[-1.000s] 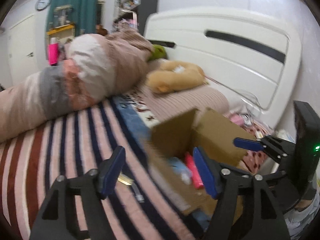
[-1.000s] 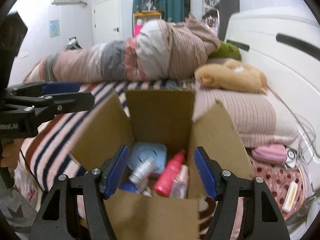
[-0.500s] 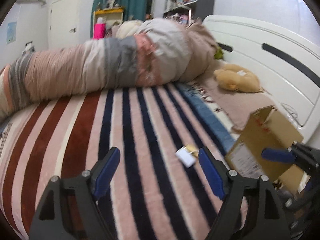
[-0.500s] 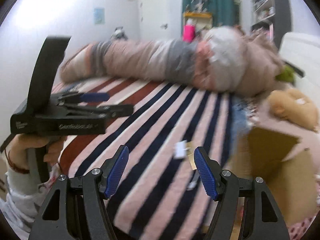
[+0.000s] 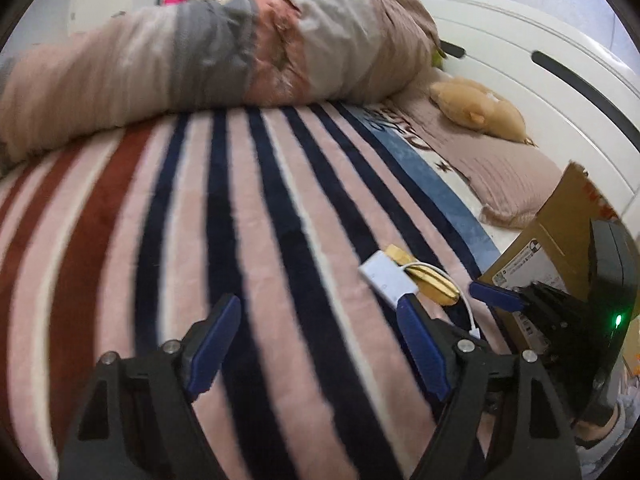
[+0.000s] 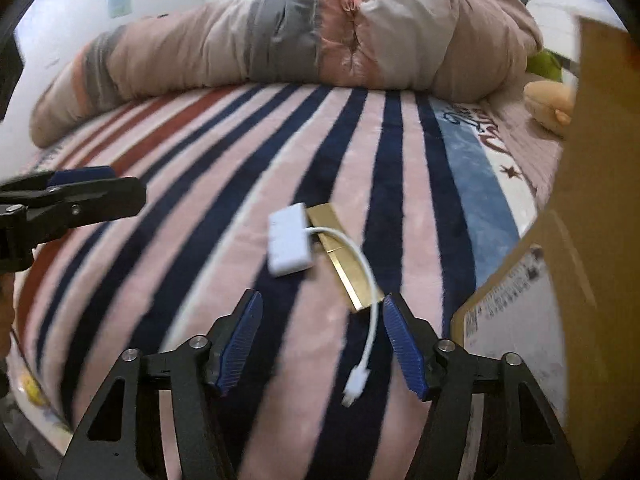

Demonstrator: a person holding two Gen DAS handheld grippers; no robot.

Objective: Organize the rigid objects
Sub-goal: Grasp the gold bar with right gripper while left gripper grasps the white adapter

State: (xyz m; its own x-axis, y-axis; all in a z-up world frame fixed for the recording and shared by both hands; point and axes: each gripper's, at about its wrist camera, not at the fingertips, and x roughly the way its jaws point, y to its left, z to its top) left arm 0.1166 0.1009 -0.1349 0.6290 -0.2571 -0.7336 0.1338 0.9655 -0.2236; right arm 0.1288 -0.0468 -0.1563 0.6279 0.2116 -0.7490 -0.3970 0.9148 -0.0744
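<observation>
Both grippers swung from the cardboard box (image 6: 560,280) down toward the white adapter (image 6: 288,244); our right gripper (image 6: 322,340) narrowed, empty, left gripper (image 5: 316,348) spread, so pickup looked next.

Striped blanket (image 6: 224,208) lies open leftward; cardboard box (image 6: 580,264) walls the right, rolled duvet (image 6: 320,40) behind

The right tool (image 6: 322,340) sits at the bottom of the frame, jaws apart and just closing a little, nothing between them. Above it, a white adapter (image 6: 289,245) lies on the striped blanket (image 6: 192,208), touching a flat gold box (image 6: 340,258). A cardboard box (image 6: 568,272) fills the right side. The left tool (image 6: 76,188) pokes in at middle left.
</observation>
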